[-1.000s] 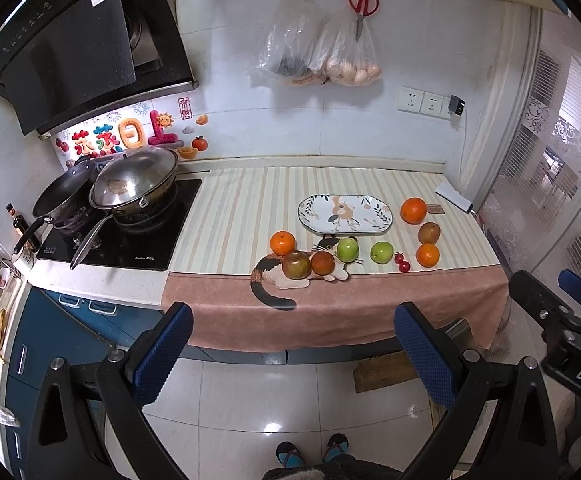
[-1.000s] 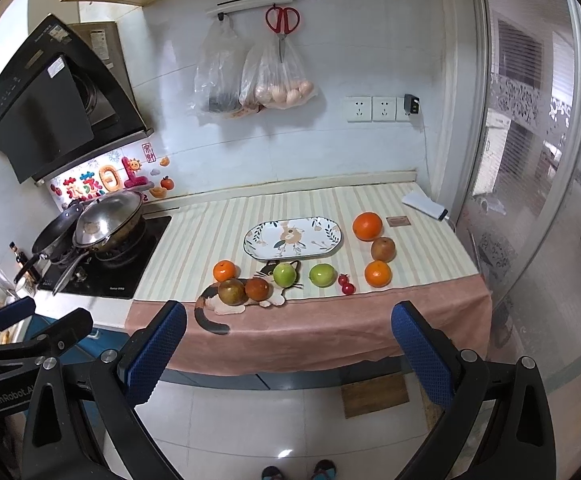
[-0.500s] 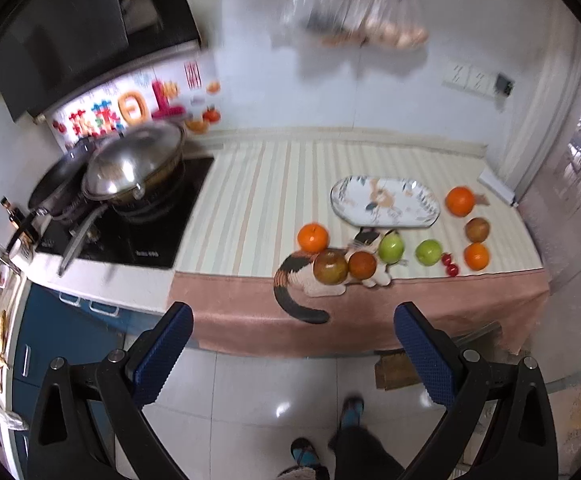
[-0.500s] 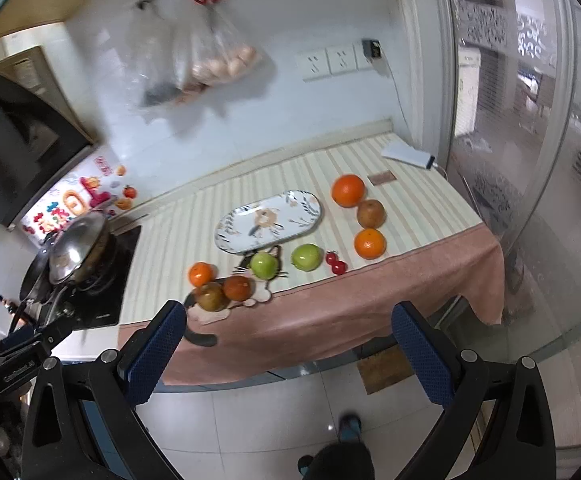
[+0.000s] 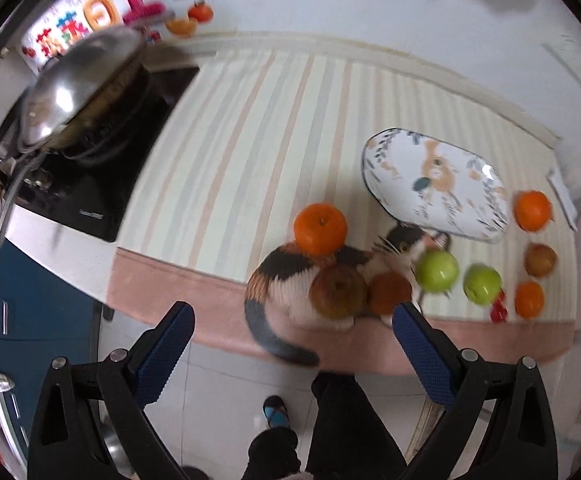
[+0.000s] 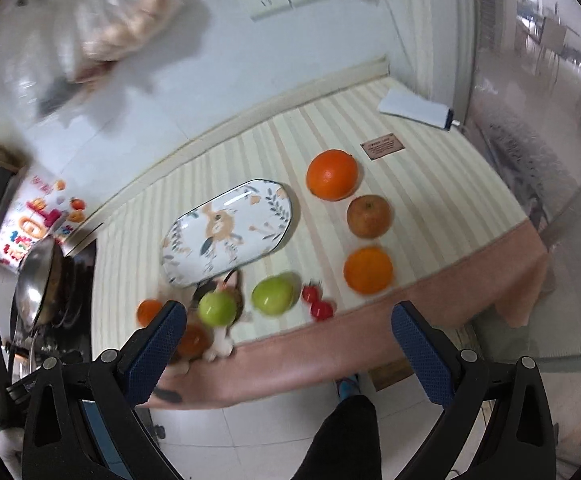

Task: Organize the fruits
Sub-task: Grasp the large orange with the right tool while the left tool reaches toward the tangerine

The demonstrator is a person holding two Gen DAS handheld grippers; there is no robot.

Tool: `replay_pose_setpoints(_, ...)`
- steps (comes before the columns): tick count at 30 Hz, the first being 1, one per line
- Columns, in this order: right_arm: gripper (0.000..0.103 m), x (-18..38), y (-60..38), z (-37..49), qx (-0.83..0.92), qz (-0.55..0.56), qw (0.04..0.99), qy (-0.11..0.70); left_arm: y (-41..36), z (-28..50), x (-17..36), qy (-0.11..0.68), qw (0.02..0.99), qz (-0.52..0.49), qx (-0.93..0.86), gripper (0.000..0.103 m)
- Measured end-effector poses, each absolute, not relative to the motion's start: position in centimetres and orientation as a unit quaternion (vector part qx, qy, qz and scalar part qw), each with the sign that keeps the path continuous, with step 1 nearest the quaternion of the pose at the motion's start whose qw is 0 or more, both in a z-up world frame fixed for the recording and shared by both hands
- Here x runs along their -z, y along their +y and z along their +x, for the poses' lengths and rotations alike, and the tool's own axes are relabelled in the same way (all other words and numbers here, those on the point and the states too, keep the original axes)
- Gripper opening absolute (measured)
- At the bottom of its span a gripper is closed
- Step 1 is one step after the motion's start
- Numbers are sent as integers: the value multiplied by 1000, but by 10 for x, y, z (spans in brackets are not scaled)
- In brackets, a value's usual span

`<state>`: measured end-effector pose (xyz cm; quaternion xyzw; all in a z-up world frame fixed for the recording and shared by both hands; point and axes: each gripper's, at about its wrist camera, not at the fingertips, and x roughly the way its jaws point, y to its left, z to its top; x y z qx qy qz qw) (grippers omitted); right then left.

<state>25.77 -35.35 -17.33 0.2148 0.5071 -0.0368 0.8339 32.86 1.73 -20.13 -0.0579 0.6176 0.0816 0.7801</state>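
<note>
Fruit along the worktop's (image 6: pixel 442 184) front edge

The plate (image 6: pixel 226 232) lies mid-worktop; three fruits (image 6: pixel 368 210) line up at its right, two apples (image 6: pixel 246 302) and tomatoes (image 6: pixel 316 302) before it, more fruit (image 5: pixel 336 264) front-left, pans (image 5: pixel 78 88) at the left end.

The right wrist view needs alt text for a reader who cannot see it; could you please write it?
The open right gripper hangs before a striped counter where oranges, green apples and cherry tomatoes surround an empty patterned plate.
</note>
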Motion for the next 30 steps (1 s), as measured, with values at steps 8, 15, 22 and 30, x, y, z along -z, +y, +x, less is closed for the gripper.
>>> replay_pose_setpoints(8,103,248,-394,385,49,235,792,562,26,413,277,677,719,-85,-130,94)
replay_pose_setpoints(15,103,310,-422,459,70,268,750,601,27,441,319,711,681,-109,-142,85)
replay_pose_setpoints(22,100,360,-435,499,87,272,711,643,23,456,341,728,663,-110,-137,85)
replay_pose_setpoints(30,90,394,-436,509,72,305,679,664,27,469,360,737,654,-108,-130,83)
